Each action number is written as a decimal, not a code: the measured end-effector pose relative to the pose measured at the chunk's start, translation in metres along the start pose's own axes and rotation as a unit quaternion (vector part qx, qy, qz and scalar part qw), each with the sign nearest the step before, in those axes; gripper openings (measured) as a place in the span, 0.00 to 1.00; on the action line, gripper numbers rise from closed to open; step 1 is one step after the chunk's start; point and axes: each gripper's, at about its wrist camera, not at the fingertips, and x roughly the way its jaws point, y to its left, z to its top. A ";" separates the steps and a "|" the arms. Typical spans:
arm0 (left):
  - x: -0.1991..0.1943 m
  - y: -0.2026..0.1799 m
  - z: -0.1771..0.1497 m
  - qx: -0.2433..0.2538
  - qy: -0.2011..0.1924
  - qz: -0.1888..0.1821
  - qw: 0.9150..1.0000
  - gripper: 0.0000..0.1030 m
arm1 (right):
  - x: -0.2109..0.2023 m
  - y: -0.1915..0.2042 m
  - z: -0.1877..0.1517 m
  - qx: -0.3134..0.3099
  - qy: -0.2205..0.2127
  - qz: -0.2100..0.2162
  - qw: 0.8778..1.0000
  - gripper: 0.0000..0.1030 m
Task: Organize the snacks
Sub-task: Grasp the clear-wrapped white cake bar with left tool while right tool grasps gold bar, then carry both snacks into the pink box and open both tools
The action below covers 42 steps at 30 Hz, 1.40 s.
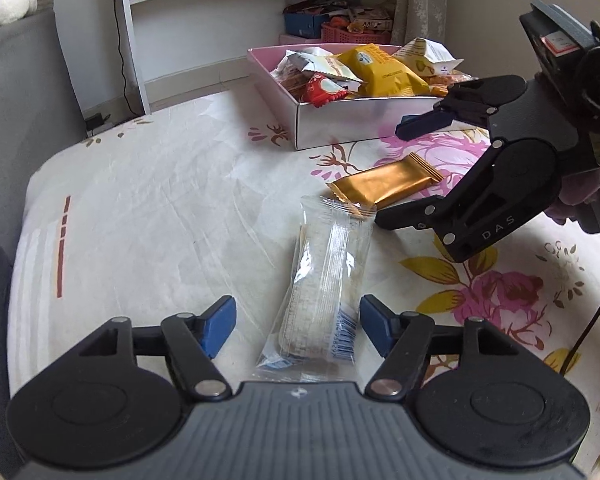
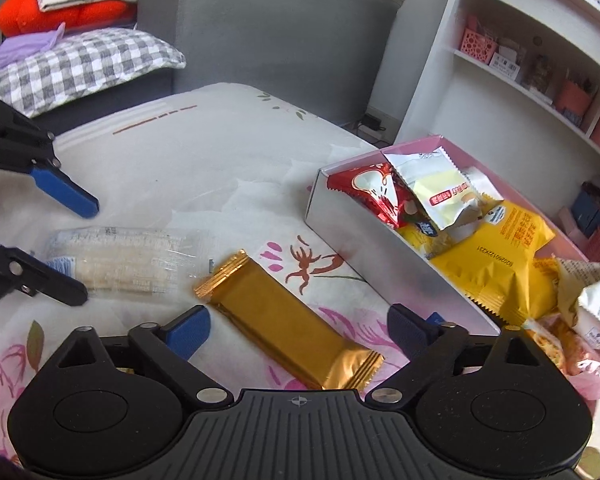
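the left gripper (image 1: 298, 328) has its jaws spread wide on either side of a clear-wrapped cracker pack (image 1: 324, 292) lying flat on the floral tablecloth (image 1: 140, 200), not pinching it. the right gripper (image 2: 298, 334) is also wide open, straddling a gold-wrapped bar (image 2: 288, 320) that lies just beside the cracker pack's far end. behind both sits a pink-lined box (image 1: 360, 120) heaped with snacks, among them a yellow bag (image 1: 384, 70) and a red packet (image 1: 324, 90).
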 end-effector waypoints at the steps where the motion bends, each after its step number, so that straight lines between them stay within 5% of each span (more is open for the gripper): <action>1: 0.001 0.001 0.000 -0.004 0.000 -0.003 1.000 0.63 | 0.000 -0.001 0.001 0.006 0.000 0.008 1.000 0.81; 7: 0.004 0.004 0.003 -0.023 -0.005 -0.009 1.000 0.63 | -0.006 0.003 0.003 0.015 0.010 0.051 0.999 0.33; 9: 0.004 0.004 0.004 -0.026 -0.004 -0.009 1.000 0.61 | -0.009 0.008 0.003 0.008 0.015 0.054 0.998 0.29; 14: 0.005 0.000 0.006 -0.024 -0.001 -0.005 1.000 0.54 | -0.015 0.018 0.004 -0.006 0.028 0.056 0.998 0.34; 21: 0.004 0.001 0.011 -0.051 0.008 0.000 0.999 0.34 | -0.009 0.007 0.002 0.079 0.027 0.053 0.995 0.40; 26: 0.003 0.009 0.013 -0.101 0.014 -0.004 0.995 0.24 | -0.012 0.011 0.003 0.095 0.038 0.046 0.994 0.29; 42: -0.007 -0.001 0.026 -0.149 0.020 -0.002 0.989 0.17 | -0.036 -0.006 -0.004 0.214 0.104 0.023 0.971 0.27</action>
